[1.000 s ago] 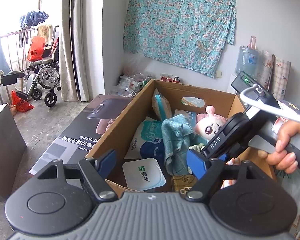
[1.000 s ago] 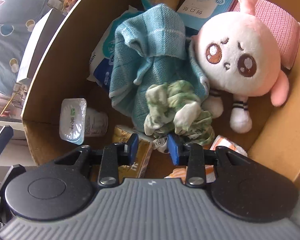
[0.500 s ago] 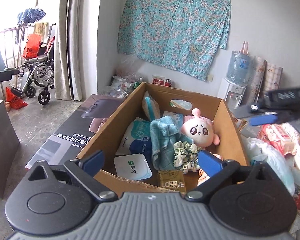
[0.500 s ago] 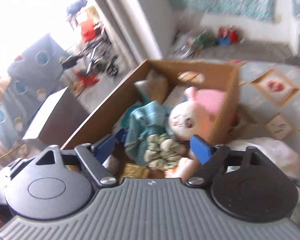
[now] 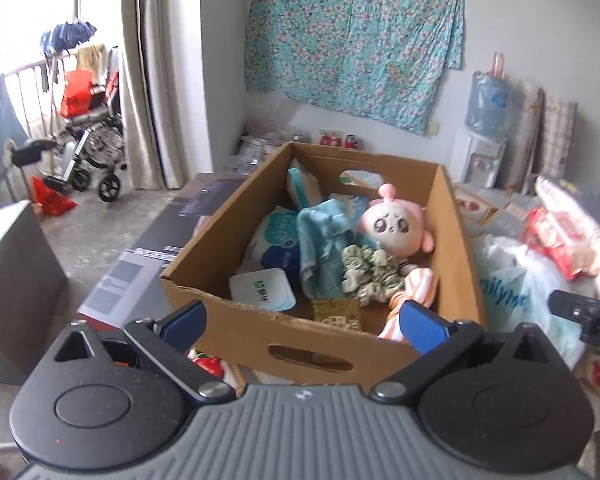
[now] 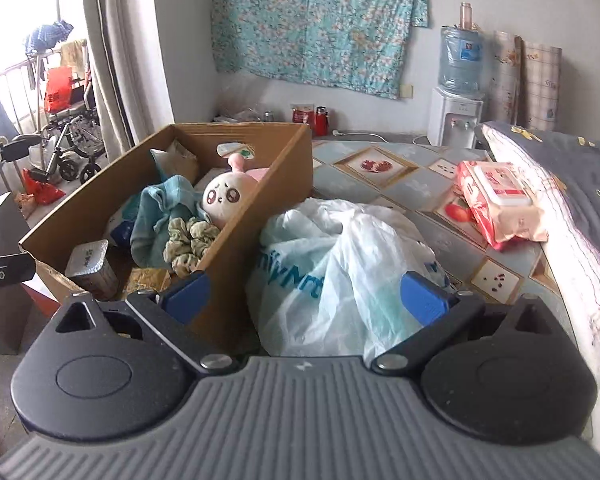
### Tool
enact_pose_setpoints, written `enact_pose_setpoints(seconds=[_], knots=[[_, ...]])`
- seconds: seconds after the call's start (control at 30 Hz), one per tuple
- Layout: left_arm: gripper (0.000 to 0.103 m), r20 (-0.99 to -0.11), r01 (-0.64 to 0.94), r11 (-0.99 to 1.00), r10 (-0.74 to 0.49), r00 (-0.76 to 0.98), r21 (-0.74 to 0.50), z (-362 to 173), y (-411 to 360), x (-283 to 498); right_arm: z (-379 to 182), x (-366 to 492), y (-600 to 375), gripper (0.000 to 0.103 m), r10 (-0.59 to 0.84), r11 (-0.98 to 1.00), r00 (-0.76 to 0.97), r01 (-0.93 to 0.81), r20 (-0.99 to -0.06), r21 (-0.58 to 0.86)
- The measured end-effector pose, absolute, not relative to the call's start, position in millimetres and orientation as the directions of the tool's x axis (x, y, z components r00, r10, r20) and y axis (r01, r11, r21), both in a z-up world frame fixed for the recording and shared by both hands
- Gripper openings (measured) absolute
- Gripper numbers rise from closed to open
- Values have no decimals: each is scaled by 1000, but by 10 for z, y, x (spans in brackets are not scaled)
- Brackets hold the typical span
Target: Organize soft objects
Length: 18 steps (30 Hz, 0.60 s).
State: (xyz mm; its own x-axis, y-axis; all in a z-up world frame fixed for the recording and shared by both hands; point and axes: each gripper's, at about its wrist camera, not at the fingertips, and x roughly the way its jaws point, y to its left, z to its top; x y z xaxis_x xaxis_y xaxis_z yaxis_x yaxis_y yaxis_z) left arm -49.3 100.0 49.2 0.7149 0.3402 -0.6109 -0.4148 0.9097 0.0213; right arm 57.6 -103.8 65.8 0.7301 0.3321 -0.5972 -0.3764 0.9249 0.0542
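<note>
A cardboard box [image 5: 300,340] [image 6: 260,216] holds a pink plush doll [image 5: 392,228] [image 6: 224,196], a teal towel [image 5: 320,236] [image 6: 160,208], a green scrunchie [image 5: 366,274] [image 6: 188,242] and an orange striped cloth [image 5: 416,284]. My left gripper [image 5: 303,322] hangs open before the box's near wall, holding nothing. My right gripper [image 6: 305,297] is to the right of the box, above a white plastic bag [image 6: 340,264] [image 5: 512,284]. Its jaws are opening, and nothing is gripped between them.
A red wet-wipes pack [image 6: 500,200] lies on the patterned mat beside grey bedding [image 6: 560,184]. A yogurt cup [image 5: 262,290] and packets sit in the box. A flat dark carton [image 5: 140,256] lies left of it. A water dispenser [image 6: 456,120] and wheelchair [image 5: 88,148] stand farther off.
My right gripper let go of the green scrunchie, rose out of the box and swung right over the plastic bag, jaws widening. My left gripper backed away and opened wider.
</note>
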Motion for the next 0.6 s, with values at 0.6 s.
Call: enact_pose_setpoints(seconds=[0.6], knots=[[103, -684, -330, 943, 271, 677, 47, 333, 688, -394, 618, 175, -815, 102, 232, 935, 712, -352, -663, -51]])
